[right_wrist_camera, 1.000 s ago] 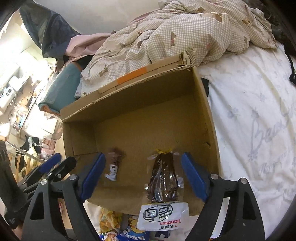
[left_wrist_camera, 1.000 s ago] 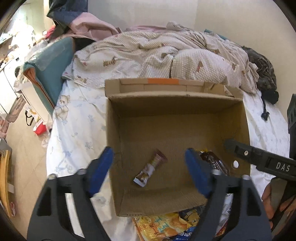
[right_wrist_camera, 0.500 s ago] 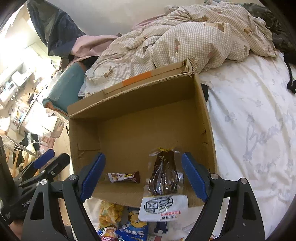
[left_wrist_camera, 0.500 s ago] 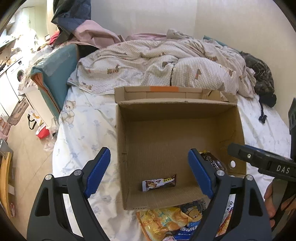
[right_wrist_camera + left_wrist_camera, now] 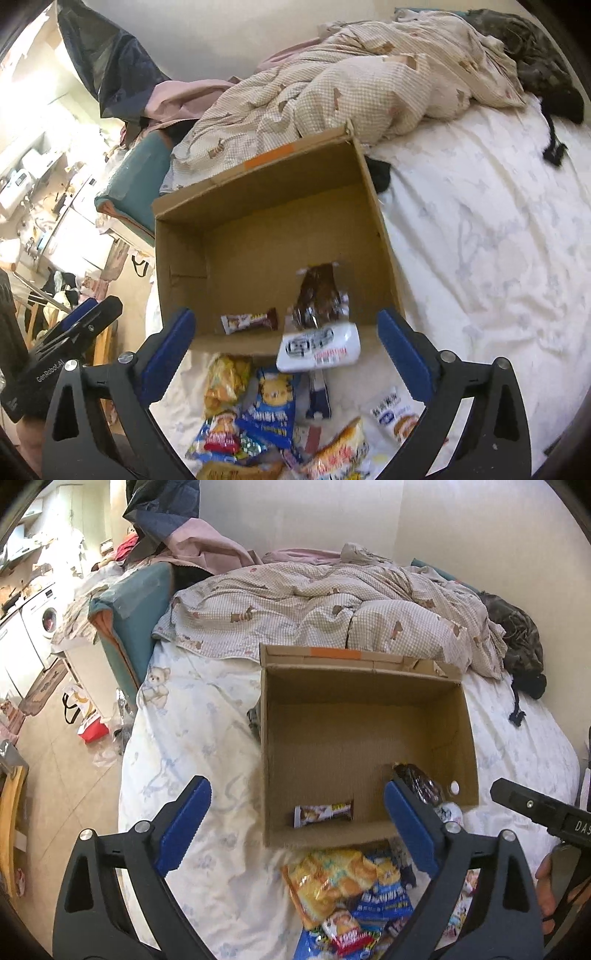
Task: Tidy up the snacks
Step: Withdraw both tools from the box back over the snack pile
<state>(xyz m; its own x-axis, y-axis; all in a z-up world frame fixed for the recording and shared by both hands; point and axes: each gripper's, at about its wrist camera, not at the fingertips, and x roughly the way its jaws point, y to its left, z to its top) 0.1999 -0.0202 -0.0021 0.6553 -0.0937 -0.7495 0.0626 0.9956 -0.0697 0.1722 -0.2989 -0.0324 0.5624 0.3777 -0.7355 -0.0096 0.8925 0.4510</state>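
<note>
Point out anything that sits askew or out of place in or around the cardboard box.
The dark snack packet is not fully inside the cardboard box: its white label end hangs over the near wall. The small chocolate bar lies flat on the box floor. The snack pile lies loose on the bed.

a bedroom with plain cream walls (image 5: 295, 513). a bed with a white printed sheet (image 5: 192, 716) and a rumpled checked duvet (image 5: 325, 609). beside it a teal cushion (image 5: 136, 602), a beige tiled floor (image 5: 55, 760) with scattered bags, and a white washing machine (image 5: 44, 616) in bright daylight.
</note>
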